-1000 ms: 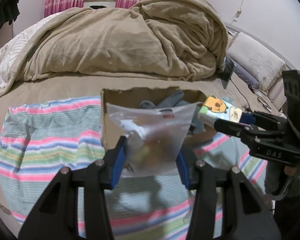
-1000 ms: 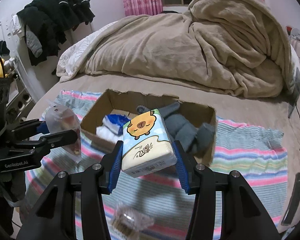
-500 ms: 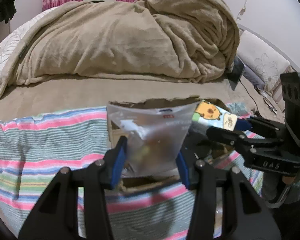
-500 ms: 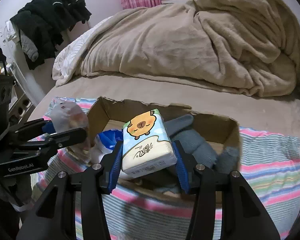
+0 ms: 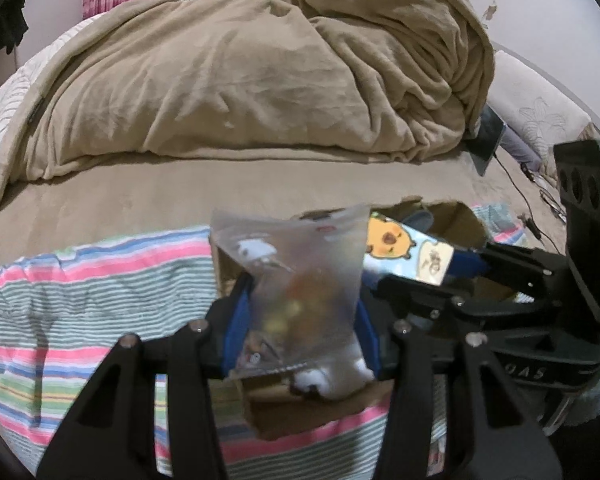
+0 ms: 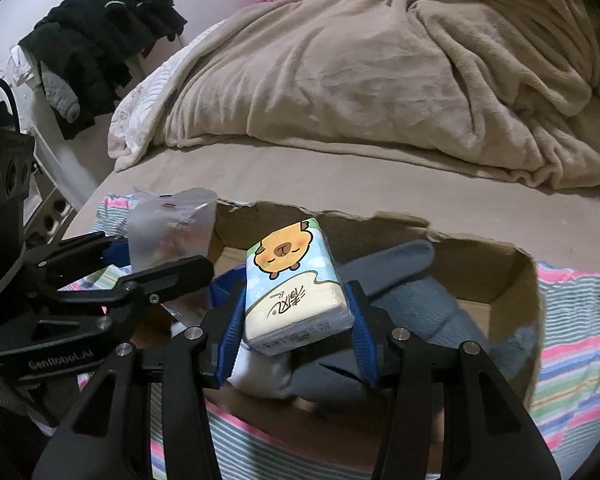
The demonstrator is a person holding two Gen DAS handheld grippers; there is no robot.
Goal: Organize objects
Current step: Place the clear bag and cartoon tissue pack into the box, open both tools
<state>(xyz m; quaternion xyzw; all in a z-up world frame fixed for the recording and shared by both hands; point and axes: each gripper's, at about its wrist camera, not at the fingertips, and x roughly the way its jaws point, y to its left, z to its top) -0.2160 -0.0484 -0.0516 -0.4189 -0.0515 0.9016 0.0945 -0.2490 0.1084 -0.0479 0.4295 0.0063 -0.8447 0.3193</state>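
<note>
Tissue pack (image 6: 296,288) — light, soft, squashable; right gripper (image 6: 296,312) is clamping its sides over cardboard box (image 6: 516,276). Plastic bag (image 5: 296,292) — limp, slippery; left gripper (image 5: 300,320) is pinching its lower half.

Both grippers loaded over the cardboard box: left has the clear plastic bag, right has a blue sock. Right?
Not quite. The right gripper holds a tissue pack with a cartoon capybara, as the right wrist view shows. The left gripper does hold the clear plastic bag, both over the cardboard box.

"GenRobot.AI" stands in pale letters on the left gripper (image 6: 172,276) body; the tissue pack (image 6: 296,280) bears brush-style characters, its small print too fine to read.
</note>
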